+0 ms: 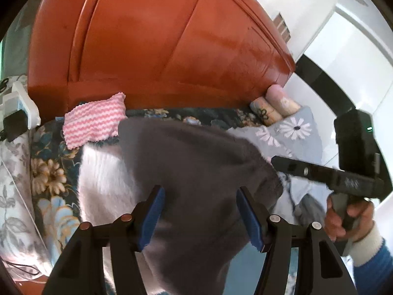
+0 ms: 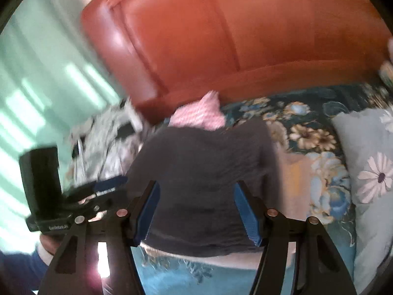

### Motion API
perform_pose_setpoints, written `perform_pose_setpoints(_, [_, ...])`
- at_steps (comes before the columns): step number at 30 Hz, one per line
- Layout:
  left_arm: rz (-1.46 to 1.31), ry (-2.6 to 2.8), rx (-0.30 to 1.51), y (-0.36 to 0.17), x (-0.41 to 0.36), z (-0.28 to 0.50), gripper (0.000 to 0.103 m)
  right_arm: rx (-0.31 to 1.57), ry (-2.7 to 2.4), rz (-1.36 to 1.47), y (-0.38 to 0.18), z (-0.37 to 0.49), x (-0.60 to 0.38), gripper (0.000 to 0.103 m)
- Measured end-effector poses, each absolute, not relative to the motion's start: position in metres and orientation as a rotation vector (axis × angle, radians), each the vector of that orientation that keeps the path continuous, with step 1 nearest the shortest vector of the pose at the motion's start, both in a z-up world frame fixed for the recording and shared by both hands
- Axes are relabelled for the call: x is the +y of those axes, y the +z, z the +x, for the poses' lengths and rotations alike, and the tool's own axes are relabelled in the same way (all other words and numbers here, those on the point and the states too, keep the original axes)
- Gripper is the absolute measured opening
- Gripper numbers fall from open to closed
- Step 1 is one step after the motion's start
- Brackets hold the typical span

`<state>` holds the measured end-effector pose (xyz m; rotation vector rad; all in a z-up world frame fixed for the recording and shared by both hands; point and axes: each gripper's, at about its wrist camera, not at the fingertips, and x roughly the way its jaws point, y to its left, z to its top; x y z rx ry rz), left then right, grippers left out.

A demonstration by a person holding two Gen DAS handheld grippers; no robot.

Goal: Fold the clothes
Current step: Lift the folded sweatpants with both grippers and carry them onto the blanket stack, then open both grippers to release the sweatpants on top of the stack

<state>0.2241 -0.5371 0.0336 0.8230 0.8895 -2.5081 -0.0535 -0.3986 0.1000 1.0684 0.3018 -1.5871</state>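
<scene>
Both jaws apart over the garment

Grey sweater (image 1: pixel 196 172) lies lengthwise ahead — left hand-held gripper (image 1: pixel 200 217) and right hand-held gripper (image 2: pixel 196 211) both spread, holding nothing.

A fuzzy grey-brown sweater (image 1: pixel 196 172) lies on the bed with the dark flower blanket (image 1: pixel 49 172). The left claw (image 1: pixel 200 217) hangs over it with its blue pads apart, not pressing on it. A pink and white wavy cloth (image 1: pixel 94 120) sits by the shiny red headboard (image 1: pixel 157 36). At the right, a hand (image 1: pixel 348 217) holds the other black claw (image 1: pixel 277 162).
</scene>
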Motion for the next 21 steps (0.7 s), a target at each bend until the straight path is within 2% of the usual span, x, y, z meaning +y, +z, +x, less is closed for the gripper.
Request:
perform_pose_setpoints(5, [0.865, -2.543, 0.749, 0.025, -0.522, 0.217, 0.065, 0.385, -1.637, 1.123, 0.058, -0.049, -0.407, 0.066])
perform_pose_setpoints(15, [0.945, -2.430, 0.596, 0.033, -0.501, 0.214, 0.067, 0.295, -1.719, 1.149, 0.079, -0.041, -0.394, 0.066])
perform_pose_setpoints(21, [0.882, -2.366, 0.666, 0.036, -0.470, 0.244, 0.084, 0.300, -1.792, 1.058, 0.089, -0.008, -0.344, 0.067])
